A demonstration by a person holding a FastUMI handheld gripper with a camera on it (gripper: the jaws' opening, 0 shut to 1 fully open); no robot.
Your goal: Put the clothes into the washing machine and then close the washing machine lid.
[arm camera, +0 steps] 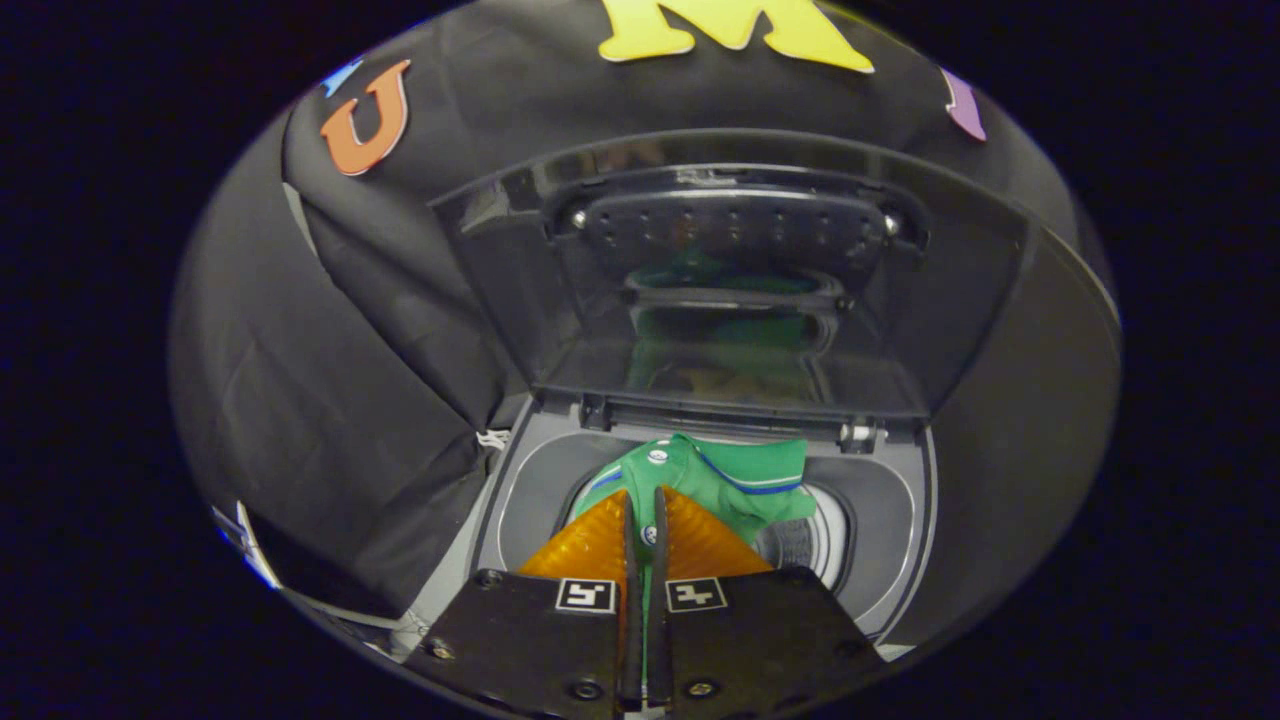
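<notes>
Gripper (642, 495) position: above the open top of the washing machine (890, 520), pointing down toward the drum opening. The two fingers (600, 545) stand close together, with only a narrow slit between them. Green cloth shows inside that slit along the length of the fingers, so both fingers press on the green garment (730, 480) and hold it pinched.

The green garment hangs from the fingertips and spreads out just beyond them, over the drum opening. It carries a blue and white stripe along one edge and small round buttons near the collar area. Its far edge reaches close to the hinge side of the machine, just below the raised lid. Whether the lower part of the garment already rests on the drum floor cannot be told, as the fingers and the cloth cover that region.

The drum (810, 540) shows beside the garment as a pale, perforated metal wall curving down inside the grey top frame of the machine. The frame surrounds the opening with a rounded rim.

The washing machine lid (740, 290) stands raised, tilted back behind the opening, hinged at the far edge of the frame. Its inner face is dark and glossy and reflects the green of the garment. A dark ribbed panel with two screws runs across its upper part.

Black cloth (330, 380) hangs behind and beside the machine, draped in folds close against the machine's side.
</notes>
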